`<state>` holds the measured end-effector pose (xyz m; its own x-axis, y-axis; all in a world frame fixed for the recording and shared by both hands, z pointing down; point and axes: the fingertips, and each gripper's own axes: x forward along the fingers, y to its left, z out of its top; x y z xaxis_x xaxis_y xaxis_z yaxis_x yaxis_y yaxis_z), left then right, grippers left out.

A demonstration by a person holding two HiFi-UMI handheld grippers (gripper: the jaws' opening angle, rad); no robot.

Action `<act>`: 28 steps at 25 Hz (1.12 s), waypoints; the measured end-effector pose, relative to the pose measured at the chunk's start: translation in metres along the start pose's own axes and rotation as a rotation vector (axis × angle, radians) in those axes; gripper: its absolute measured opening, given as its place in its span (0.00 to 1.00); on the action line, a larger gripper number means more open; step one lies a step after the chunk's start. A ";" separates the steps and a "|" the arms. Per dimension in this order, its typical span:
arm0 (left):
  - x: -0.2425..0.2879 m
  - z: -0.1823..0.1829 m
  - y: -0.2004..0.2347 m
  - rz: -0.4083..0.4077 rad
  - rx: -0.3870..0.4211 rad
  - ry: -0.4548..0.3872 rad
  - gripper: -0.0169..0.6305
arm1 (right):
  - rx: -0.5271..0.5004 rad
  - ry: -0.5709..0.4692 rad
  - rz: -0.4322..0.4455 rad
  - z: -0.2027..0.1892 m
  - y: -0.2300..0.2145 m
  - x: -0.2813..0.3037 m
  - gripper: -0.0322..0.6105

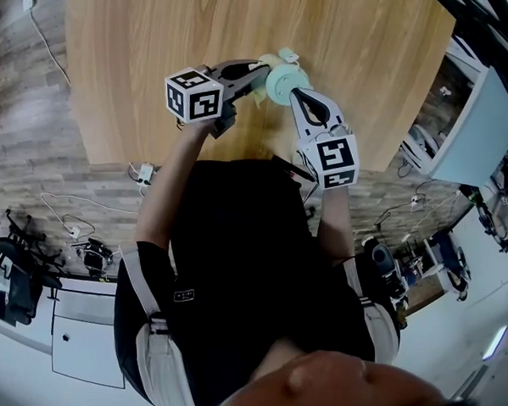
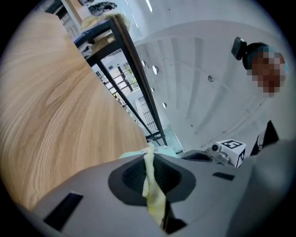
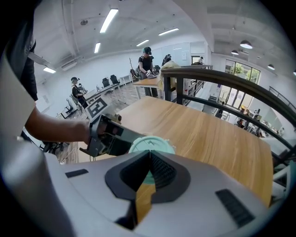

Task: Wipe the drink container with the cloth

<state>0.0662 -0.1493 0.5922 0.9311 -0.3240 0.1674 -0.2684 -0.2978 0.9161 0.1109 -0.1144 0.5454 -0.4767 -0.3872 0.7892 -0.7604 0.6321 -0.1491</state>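
— What has the left gripper (image 1: pixel 260 73) got?

— The cloth (image 2: pixel 152 190). In the left gripper view (image 2: pixel 149 152) the jaws are pressed together on a pale yellow-green strip of it, which runs up between the pads and pokes out past the tips.

— And the drink container (image 1: pixel 280 82)?

— A mint-green one seen from above, round lid up, over the wooden surface (image 1: pixel 228 29) close to its near edge. It sits between the two grippers, the left one reaching in from the left and the right gripper (image 1: pixel 297 94) coming at it from the near side.

— Is the right one holding it?

— It looks so. In the right gripper view (image 3: pixel 149 152) the jaws are drawn in until the tips meet, with mint green showing in the narrow slit between the pads and the container's lid (image 3: pixel 152 143) just beyond them. Which part of the container they pinch I cannot tell.

— Does the cloth touch the container?

— The left gripper's tips are right against the lid's far-left side in the head view, with a pale scrap there, but the contact itself is too small to make out.
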 end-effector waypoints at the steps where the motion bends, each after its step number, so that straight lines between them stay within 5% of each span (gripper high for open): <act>1: -0.003 -0.002 0.000 0.012 -0.009 -0.028 0.09 | -0.003 0.000 -0.001 0.000 0.000 0.000 0.10; 10: -0.001 -0.015 0.027 0.122 -0.010 -0.161 0.09 | -0.009 0.005 0.000 0.001 -0.004 0.002 0.10; 19: 0.009 -0.032 0.083 0.238 -0.042 -0.156 0.09 | -0.003 0.032 0.017 0.002 -0.001 0.004 0.10; 28: 0.015 -0.047 0.104 0.250 -0.117 -0.141 0.09 | -0.035 0.084 -0.020 0.000 -0.001 0.006 0.10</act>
<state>0.0642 -0.1428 0.7074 0.7941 -0.4981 0.3483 -0.4471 -0.0906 0.8899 0.1089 -0.1173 0.5500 -0.4214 -0.3433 0.8394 -0.7530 0.6482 -0.1129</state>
